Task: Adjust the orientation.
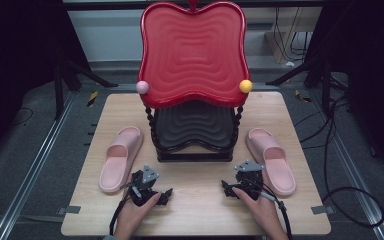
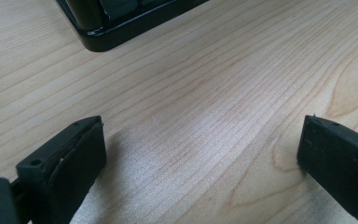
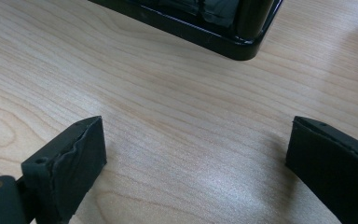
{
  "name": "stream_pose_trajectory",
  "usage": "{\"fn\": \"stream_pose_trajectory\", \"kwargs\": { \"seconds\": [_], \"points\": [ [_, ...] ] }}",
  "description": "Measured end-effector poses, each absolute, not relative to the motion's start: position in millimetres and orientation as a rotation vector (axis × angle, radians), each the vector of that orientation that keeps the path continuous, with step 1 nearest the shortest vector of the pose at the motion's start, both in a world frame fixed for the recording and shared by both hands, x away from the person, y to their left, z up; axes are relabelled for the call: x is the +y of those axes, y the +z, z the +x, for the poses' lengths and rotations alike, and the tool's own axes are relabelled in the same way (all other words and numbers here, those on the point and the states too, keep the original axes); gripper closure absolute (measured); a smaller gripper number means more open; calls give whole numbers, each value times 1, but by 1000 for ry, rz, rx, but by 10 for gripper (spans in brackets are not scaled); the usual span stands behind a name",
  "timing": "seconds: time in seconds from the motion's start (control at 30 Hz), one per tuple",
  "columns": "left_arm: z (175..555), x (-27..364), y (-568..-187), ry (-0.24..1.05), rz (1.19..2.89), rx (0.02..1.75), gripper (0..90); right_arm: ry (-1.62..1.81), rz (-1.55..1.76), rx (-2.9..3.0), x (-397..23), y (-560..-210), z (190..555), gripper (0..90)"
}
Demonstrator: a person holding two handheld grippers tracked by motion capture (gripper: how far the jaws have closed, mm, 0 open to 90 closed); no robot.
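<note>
Two pink slippers lie on the wooden table (image 1: 195,200): one slipper (image 1: 120,157) at the left, the other slipper (image 1: 270,160) at the right. Between them stands a two-tier rack with a red wavy top tray (image 1: 193,55) and a black lower tray (image 1: 192,127). My left gripper (image 1: 147,182) rests on the table near the left slipper's heel, jaws wide open over bare wood (image 2: 200,140). My right gripper (image 1: 245,176) sits beside the right slipper, also open with nothing between its fingers (image 3: 196,144). The rack's black base corner (image 2: 98,39) (image 3: 233,44) lies ahead of each gripper.
A pink ball (image 1: 142,87) and a yellow ball (image 1: 245,86) cap the rack's front posts. Cables (image 1: 350,195) trail over the dark floor at the right. Metal rails (image 1: 35,165) run along both sides of the table. Bare wood lies in front of the rack.
</note>
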State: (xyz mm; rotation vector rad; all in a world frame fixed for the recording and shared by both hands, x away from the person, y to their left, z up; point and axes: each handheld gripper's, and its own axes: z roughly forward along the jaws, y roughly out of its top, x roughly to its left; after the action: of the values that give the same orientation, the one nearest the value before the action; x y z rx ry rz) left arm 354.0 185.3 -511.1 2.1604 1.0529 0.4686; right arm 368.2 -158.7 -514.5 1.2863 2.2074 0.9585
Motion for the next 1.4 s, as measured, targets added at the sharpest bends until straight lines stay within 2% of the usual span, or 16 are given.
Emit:
{"fn": "stream_pose_trajectory", "kwargs": {
  "seconds": [0.33, 0.47, 0.53, 0.83, 0.87, 0.97, 1.03, 1.13, 1.4],
  "points": [
    [353, 186, -511, 466, 2161, 1044, 7, 960, 1288, 2206, -159, -515, 368, 51],
    [350, 194, -506, 447, 2183, 1041, 107, 957, 1279, 2207, -159, -515, 368, 51],
    [348, 200, -497, 428, 2206, 1019, 104, 957, 1282, 2208, -159, -515, 367, 51],
    [355, 269, -450, 619, 2241, 1071, 106, 961, 1285, 2208, -159, -515, 366, 51],
    [358, 286, -441, 675, 2223, 1084, 106, 961, 1284, 2208, -159, -515, 366, 51],
    [367, 309, -433, 701, 2178, 1124, 177, 960, 1284, 2209, -160, -515, 366, 51],
    [372, 316, -432, 704, 2162, 1147, 192, 960, 1284, 2208, -160, -515, 366, 51],
    [395, 336, -433, 678, 2162, 1205, 329, 961, 1286, 2208, -159, -515, 366, 51],
    [429, 341, -443, 623, 2203, 1297, 543, 963, 1282, 2209, -160, -515, 365, 51]
  ]
}}
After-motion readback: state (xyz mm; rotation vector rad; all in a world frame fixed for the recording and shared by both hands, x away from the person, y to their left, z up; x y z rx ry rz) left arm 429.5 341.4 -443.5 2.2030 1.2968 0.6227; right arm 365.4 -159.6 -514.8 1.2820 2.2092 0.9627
